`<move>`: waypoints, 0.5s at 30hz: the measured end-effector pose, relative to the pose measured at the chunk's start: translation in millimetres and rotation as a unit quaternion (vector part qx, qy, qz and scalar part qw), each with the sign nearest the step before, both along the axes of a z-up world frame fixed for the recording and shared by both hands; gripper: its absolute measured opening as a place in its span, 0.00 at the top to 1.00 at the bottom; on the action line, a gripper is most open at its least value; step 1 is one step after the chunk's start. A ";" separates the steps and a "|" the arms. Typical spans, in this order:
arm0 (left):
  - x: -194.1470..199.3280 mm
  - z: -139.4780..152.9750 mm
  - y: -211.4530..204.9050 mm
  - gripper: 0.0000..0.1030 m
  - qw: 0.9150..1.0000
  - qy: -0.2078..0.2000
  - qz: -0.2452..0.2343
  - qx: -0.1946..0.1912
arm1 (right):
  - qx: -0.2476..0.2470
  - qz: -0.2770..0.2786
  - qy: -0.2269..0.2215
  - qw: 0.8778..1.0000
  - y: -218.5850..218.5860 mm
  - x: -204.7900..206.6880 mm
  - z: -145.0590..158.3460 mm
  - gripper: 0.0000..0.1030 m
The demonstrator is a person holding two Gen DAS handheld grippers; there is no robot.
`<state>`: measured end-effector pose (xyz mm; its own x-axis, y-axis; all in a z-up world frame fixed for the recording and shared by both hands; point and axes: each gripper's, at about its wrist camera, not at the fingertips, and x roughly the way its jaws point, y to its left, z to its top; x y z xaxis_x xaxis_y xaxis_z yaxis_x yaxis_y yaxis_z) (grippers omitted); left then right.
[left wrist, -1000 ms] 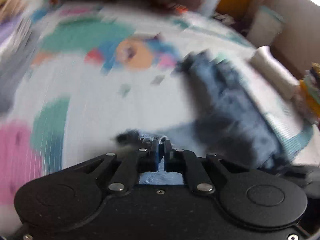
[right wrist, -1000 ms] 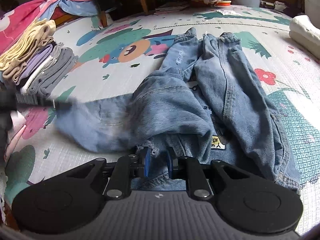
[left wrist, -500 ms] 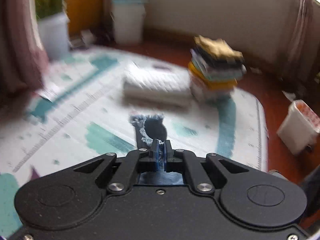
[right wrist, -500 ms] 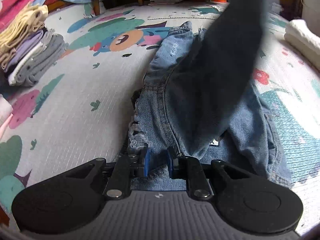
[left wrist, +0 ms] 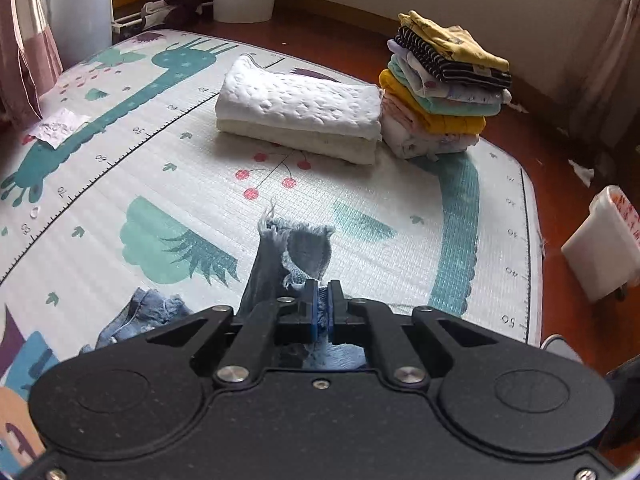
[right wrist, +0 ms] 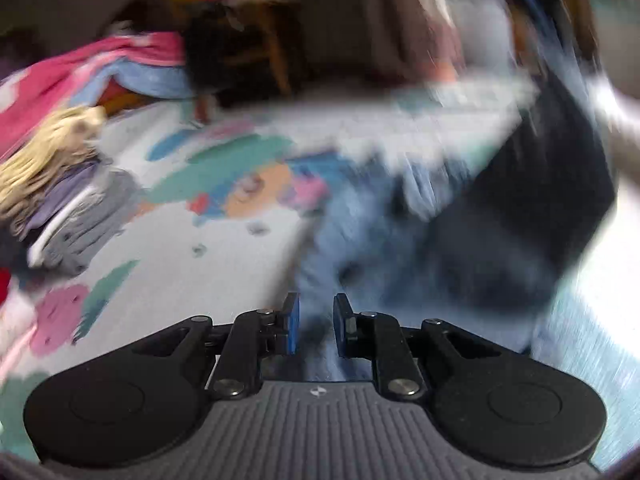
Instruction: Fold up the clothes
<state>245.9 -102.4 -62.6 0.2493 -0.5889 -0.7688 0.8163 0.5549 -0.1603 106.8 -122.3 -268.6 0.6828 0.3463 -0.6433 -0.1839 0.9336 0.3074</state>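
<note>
- On the play mat (left wrist: 360, 184), the jeans (left wrist: 280, 264) lie partly gathered; one frayed leg hem rises to the left tongs (left wrist: 322, 300), whose jaws are closed on the denim just behind the hem.
- Right tongs (right wrist: 316, 322): jaws stand part-way apart with blurred blue denim (right wrist: 360, 248) between them; whether the pads press on it cannot be told.
- Handling, as judged: denim is soft but heavy for cloth, drapes under its own weight, and does not slip easily; the frayed threads are weak, so hold belongs on solid hem or waistband, not fringe.
- Beyond the jeans, a folded white quilt (left wrist: 298, 120) and a stack of folded clothes (left wrist: 440, 92) sit touching each other.
</note>
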 end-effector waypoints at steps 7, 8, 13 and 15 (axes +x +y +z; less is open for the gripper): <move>9.8 -10.9 6.7 0.98 1.000 0.012 0.001 -0.003 | -0.060 0.004 -0.058 0.996 11.8 -5.2 8.0 0.80; 9.8 -10.1 8.1 0.98 1.000 0.011 0.000 -0.004 | -0.061 0.007 -0.078 0.995 15.2 -7.7 11.7 0.79; 10.9 -6.6 13.8 0.98 1.000 0.009 -0.004 -0.008 | -0.082 0.058 -0.043 0.994 36.6 9.8 -8.4 0.81; 10.6 -4.8 16.0 0.98 1.000 0.008 -0.010 -0.008 | -0.085 0.060 -0.021 0.994 39.7 17.6 -17.2 0.81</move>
